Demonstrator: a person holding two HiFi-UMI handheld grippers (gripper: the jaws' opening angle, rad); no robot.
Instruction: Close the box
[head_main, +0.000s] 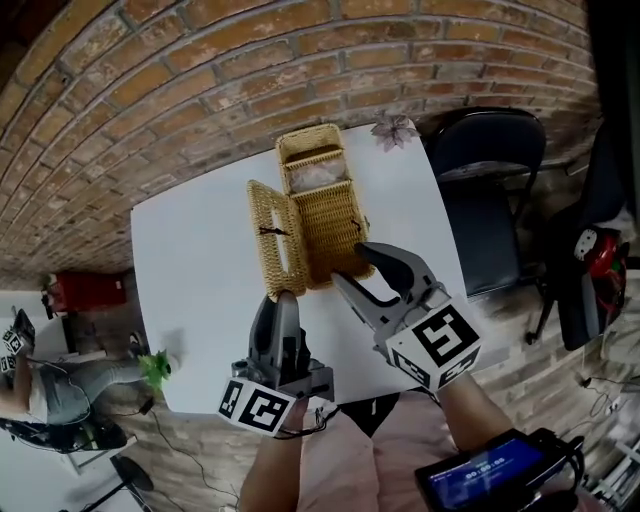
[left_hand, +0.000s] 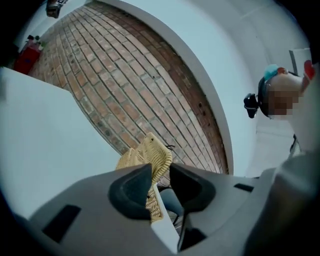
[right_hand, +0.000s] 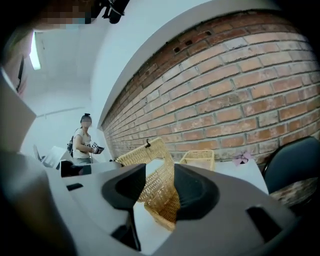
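A woven wicker box (head_main: 328, 220) lies on the white table (head_main: 200, 270). Its far end (head_main: 312, 160) is open, with something pale inside. Its lid (head_main: 272, 240) stands up on edge along the box's left side and carries a small dark clasp. My left gripper (head_main: 283, 298) is at the lid's near end; in the left gripper view the lid (left_hand: 156, 155) reaches between the jaws of that gripper (left_hand: 161, 172), and a gap shows beside it. My right gripper (head_main: 352, 265) stands wide open around the box's near right corner (right_hand: 162, 192), not pressing on it.
A dark chair (head_main: 490, 190) stands just right of the table. A pink paper flower (head_main: 395, 130) lies on the far right corner. A brick wall runs behind. A person (right_hand: 84, 142) stands far off in the right gripper view. A red object (head_main: 85, 290) sits on the floor at left.
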